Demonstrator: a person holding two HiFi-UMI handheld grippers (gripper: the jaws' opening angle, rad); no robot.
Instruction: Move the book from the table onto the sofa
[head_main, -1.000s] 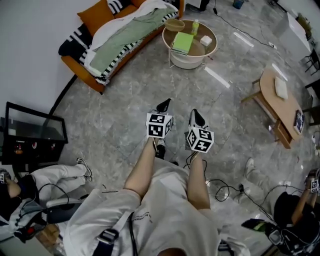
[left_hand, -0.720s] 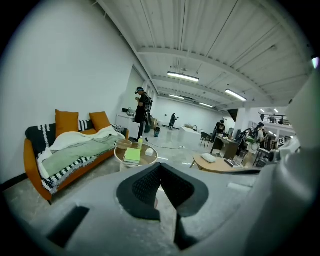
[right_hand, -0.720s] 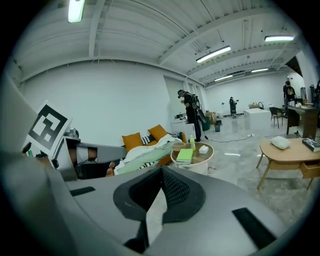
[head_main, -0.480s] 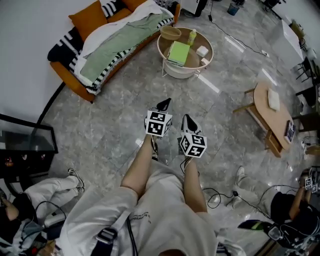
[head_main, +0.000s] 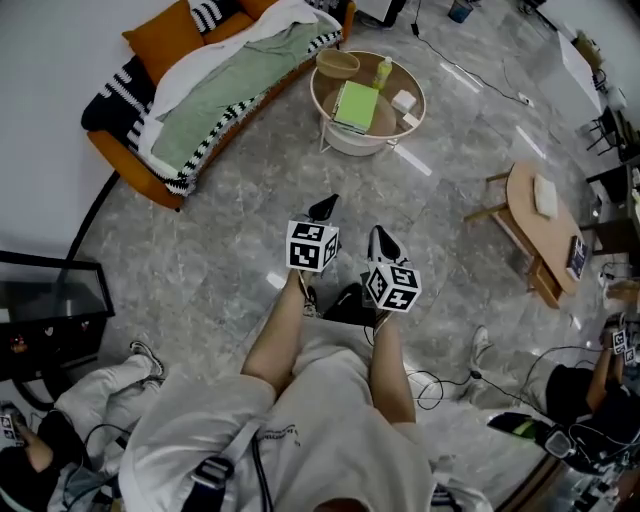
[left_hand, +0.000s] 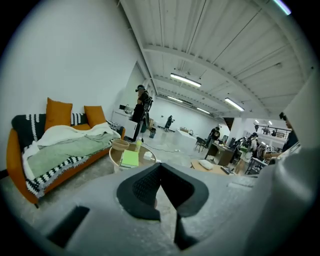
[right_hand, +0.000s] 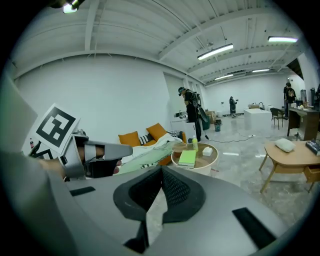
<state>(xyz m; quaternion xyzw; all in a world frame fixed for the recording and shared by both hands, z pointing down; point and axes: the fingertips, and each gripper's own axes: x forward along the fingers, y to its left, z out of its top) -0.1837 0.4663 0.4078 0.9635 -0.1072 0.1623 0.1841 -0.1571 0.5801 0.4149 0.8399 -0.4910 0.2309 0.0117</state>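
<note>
Green book (head_main: 356, 104) lies flat on round table (head_main: 352, 143), between basket (head_main: 338, 64) and table's near rim. Sofa (head_main: 120, 168) just beside table. I hold left gripper (head_main: 325, 208) and right gripper (head_main: 384, 240) well short of table, jaws of both pressed together, nothing between. Book looks thin, light, stiff-covered, possibly slick. I'd pinch the spine edge so pages don't fan.

Ahead of you, the light-green book (head_main: 356, 104) lies closed and flat on the round, pale-rimmed table (head_main: 352, 142), near its middle. Close by the table stands the orange sofa (head_main: 128, 177), its seat draped in green and white blankets (head_main: 215, 90) edged in black-and-white stripes.
</note>
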